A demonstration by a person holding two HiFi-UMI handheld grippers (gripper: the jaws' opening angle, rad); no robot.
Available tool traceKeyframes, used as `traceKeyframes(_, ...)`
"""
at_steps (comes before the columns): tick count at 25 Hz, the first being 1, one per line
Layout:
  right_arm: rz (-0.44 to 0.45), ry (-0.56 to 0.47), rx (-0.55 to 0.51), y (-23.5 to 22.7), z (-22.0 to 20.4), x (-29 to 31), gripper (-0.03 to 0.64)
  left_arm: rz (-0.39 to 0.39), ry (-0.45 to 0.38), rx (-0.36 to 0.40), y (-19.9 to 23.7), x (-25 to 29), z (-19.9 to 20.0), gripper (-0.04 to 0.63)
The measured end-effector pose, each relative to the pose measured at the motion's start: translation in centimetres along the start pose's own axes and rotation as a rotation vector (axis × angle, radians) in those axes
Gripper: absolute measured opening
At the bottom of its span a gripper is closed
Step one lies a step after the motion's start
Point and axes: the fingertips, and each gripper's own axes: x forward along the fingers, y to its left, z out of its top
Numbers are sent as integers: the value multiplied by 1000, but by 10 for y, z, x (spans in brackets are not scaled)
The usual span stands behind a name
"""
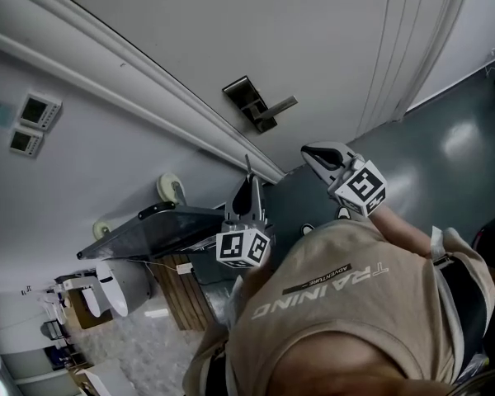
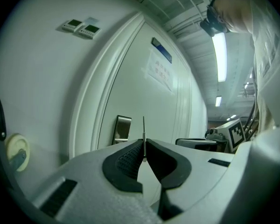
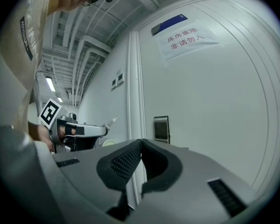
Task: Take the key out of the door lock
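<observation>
Metal key (image 2: 143,133) pinched in your left gripper (image 2: 143,146), well clear of door lock (image 1: 252,103), free air around, right gripper (image 3: 140,146) closed, empty, door sign (image 3: 189,41) only in gripper views.

My left gripper (image 1: 250,188) is raised in front of me, jaws pinched on the key (image 2: 143,129). My right gripper (image 1: 312,155) is up beside it, jaws pressed together.
</observation>
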Motion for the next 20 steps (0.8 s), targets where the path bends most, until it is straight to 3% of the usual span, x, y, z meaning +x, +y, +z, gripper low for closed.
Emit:
traceKeyframes(8, -24, 19, -18, -13, -2, 9, 14, 63, 86, 136, 32, 17, -15, 23)
traceKeyframes(15, -46, 34, -33, -45, 0, 27, 14, 48, 73, 100, 55, 52, -5, 23)
traceKeyframes(20, -53, 45, -29, -64, 17, 41, 14, 8, 87, 59, 48, 79, 12, 23)
